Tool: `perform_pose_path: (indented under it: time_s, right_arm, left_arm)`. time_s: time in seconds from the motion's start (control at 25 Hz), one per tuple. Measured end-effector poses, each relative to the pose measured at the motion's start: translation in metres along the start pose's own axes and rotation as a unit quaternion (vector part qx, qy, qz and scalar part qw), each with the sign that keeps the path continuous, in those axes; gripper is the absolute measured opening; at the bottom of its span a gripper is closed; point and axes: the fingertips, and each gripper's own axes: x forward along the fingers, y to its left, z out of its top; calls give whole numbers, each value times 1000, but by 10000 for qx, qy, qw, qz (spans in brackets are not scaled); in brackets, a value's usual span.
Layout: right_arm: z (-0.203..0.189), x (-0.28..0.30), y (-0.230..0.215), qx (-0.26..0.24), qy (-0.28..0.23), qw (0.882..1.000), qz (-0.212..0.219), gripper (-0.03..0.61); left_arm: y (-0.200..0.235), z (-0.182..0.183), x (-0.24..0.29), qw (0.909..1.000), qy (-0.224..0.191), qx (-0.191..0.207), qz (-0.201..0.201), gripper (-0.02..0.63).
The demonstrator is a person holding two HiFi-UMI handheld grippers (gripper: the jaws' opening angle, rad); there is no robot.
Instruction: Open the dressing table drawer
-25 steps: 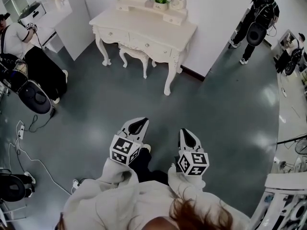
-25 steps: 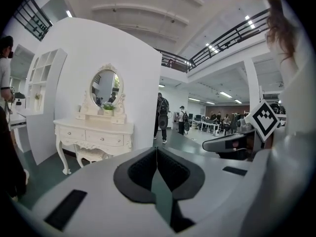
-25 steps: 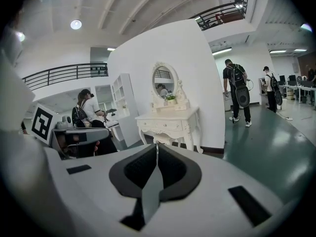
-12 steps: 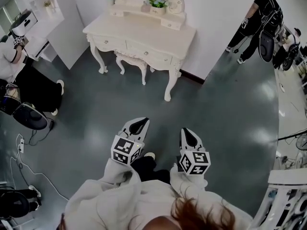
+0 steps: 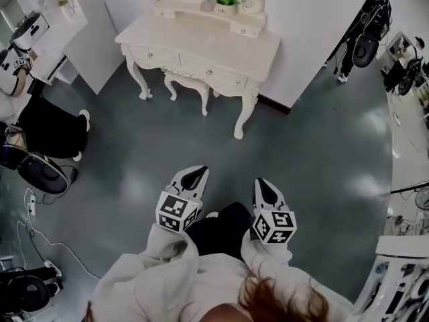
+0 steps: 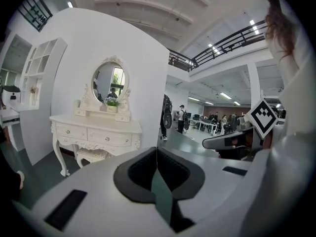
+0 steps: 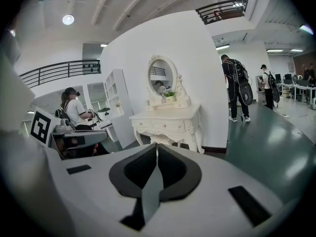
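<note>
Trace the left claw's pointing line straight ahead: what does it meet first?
Probably the grey floor short of the dressing table, since the left claw tilts slightly down; depth is unclear, so possibly the table's right end.

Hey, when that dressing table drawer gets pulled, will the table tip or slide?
Probably won't tip: the dressing table stands wide on curved legs, backed by the wall. It might slide slightly; the floor looks glossy.

Left tongs (image 5: 192, 177) closed, right tongs (image 5: 263, 190) closed, both empty
</note>
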Motion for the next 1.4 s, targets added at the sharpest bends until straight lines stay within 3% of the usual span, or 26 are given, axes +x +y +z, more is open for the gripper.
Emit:
perform_pose_path:
  time_s: [0.32, 0.64, 1.4]
  right_arm:
    - [3, 18, -10, 5, 43, 10000, -10, 37]
    - [33, 63, -19, -105, -22, 9998, 159, 37]
    - [91, 173, -69, -242, 241, 9988, 339, 37]
  left_arm:
    - [16, -4, 11, 9999, 21, -102, 117, 19]
    - [46, 20, 41, 9996, -77, 17, 276, 19]
    - [109, 60, 147, 9991, -45, -106, 412, 19]
